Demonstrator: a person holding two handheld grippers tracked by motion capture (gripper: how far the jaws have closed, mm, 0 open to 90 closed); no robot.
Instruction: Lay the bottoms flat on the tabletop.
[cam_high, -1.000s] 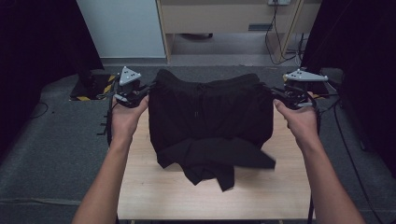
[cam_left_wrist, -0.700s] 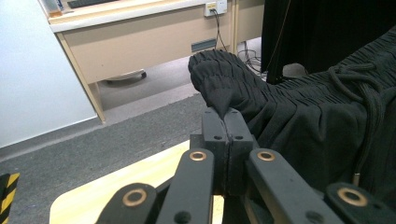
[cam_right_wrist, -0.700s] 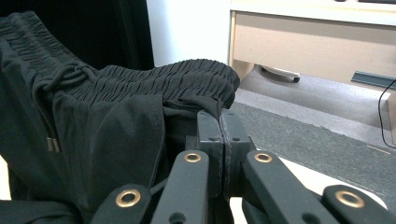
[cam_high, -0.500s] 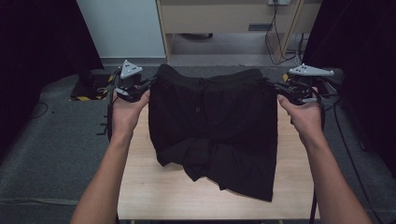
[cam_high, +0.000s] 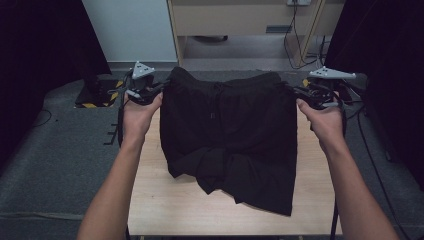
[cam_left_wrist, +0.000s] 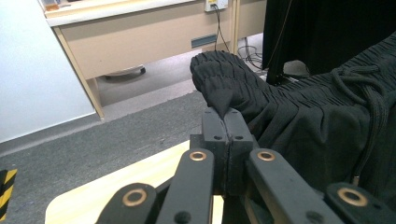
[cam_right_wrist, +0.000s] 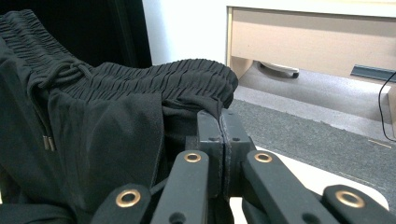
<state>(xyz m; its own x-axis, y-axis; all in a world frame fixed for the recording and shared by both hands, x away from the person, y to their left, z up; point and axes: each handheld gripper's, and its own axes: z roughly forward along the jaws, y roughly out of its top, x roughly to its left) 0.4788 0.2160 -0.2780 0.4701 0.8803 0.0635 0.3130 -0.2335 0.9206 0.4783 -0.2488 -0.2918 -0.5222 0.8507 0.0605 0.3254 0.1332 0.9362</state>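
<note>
A pair of black shorts (cam_high: 227, 135) with an elastic, drawstring waistband hangs stretched between my two grippers above a light wooden table (cam_high: 165, 210). My left gripper (cam_high: 159, 90) is shut on the waistband's left corner (cam_left_wrist: 219, 93); its jaws (cam_left_wrist: 227, 119) pinch the fabric. My right gripper (cam_high: 296, 92) is shut on the waistband's right corner (cam_right_wrist: 205, 88), with cloth caught between the jaws (cam_right_wrist: 221, 119). The legs trail down onto the tabletop, the left one bunched, the right one hanging longer toward the near edge.
Grey carpet (cam_high: 60, 165) surrounds the small table. A wooden cabinet (cam_high: 235, 20) and a white panel (cam_high: 125, 30) stand behind it, with cables (cam_high: 300, 45) on the floor. Black curtains (cam_high: 40, 60) close both sides. A yellow-black striped marker (cam_high: 107, 97) lies at left.
Both hands have lifted and spread the waistband a little wider. The right leg, folded up a second ago, has dropped and now hangs straighter toward the near edge.
</note>
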